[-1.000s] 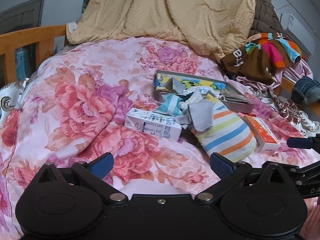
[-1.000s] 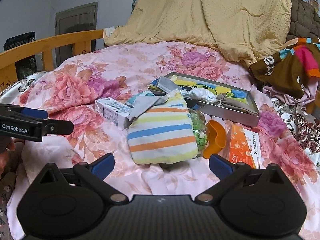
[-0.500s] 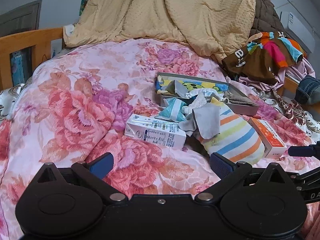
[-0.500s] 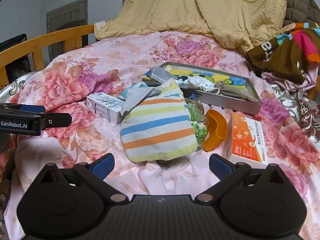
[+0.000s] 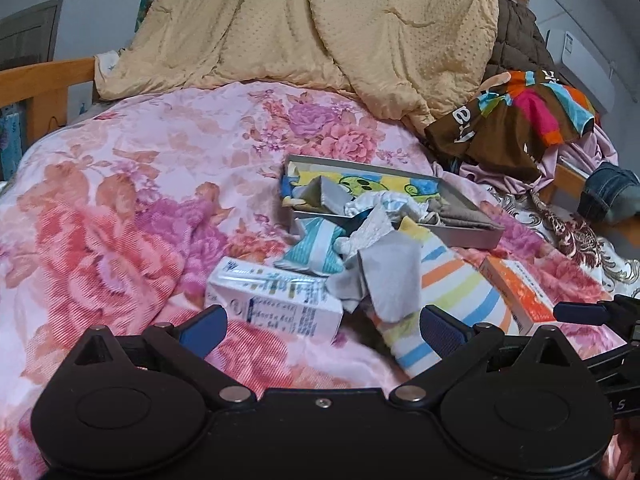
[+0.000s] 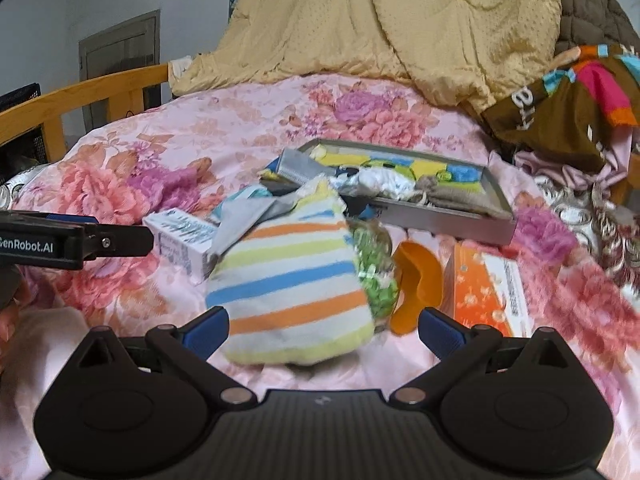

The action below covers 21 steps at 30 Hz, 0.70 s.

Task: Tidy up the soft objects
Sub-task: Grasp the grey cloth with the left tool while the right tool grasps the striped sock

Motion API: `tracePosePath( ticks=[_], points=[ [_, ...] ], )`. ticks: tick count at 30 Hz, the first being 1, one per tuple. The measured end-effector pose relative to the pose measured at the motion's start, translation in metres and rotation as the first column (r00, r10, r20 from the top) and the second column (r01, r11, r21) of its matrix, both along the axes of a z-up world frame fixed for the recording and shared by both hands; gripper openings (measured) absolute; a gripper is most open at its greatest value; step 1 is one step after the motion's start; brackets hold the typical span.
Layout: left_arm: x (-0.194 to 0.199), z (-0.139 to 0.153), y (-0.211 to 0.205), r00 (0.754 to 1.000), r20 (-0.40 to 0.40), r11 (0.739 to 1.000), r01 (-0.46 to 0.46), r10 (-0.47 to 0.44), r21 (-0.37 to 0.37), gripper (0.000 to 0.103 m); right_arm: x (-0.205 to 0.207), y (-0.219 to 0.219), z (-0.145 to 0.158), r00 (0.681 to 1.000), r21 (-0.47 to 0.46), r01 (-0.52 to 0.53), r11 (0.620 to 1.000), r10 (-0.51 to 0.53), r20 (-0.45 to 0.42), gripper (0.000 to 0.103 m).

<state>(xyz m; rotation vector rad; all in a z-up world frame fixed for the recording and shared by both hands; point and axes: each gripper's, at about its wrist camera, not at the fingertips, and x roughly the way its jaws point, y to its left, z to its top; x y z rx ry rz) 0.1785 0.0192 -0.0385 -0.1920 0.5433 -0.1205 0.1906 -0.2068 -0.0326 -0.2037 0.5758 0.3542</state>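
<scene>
A striped cloth (image 6: pixel 292 284) (image 5: pixel 448 292) lies on the floral quilt, with a grey cloth (image 5: pixel 390 276) folded over its far end. Behind them sits a grey tray (image 5: pixel 468 236) (image 6: pixel 436 224) holding white and beige cloths. A teal striped cloth (image 5: pixel 316 246) rests by the tray's near corner. My left gripper (image 5: pixel 322 326) is open, just short of a white carton (image 5: pixel 276 300). My right gripper (image 6: pixel 322 330) is open too, and the striped cloth's near edge lies between its fingers.
An orange box (image 6: pixel 488 292) (image 5: pixel 516 284), an orange scoop (image 6: pixel 418 280) and a green bundle (image 6: pixel 374 268) lie right of the striped cloth. A beige blanket (image 5: pixel 320 28) is heaped behind. Brown and coloured clothes (image 5: pixel 516 120) pile at the right. A wooden bed rail (image 6: pixel 80 96) runs along the left.
Both grippers have come forward and lower toward the pile. The carton and the striped cloth now sit close to the fingertips. Nothing on the bed has shifted.
</scene>
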Motion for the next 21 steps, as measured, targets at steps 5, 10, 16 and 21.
tracePosePath(
  ticks=[5,10,16,21],
  points=[
    [0.016,0.003,-0.005,1.0,0.002,1.0,0.019,-0.019,-0.016,0.102,0.009,0.006,0.0,0.999,-0.019,-0.029,0.999,0.03,0.035,0.103],
    [0.033,0.007,-0.012,0.999,0.012,0.999,0.044,-0.044,-0.009,0.102,0.016,0.013,-0.004,0.996,-0.051,-0.06,0.997,0.063,0.058,0.103],
    [0.052,0.009,-0.024,0.996,0.012,0.996,0.091,-0.091,-0.007,0.102,0.022,0.022,-0.008,0.991,-0.072,-0.089,0.993,0.095,0.089,0.103],
    [0.078,0.004,-0.032,0.995,-0.029,0.992,0.094,-0.097,-0.082,0.102,0.023,0.028,-0.011,0.986,-0.088,-0.102,0.991,0.113,0.125,0.102]
  ],
)
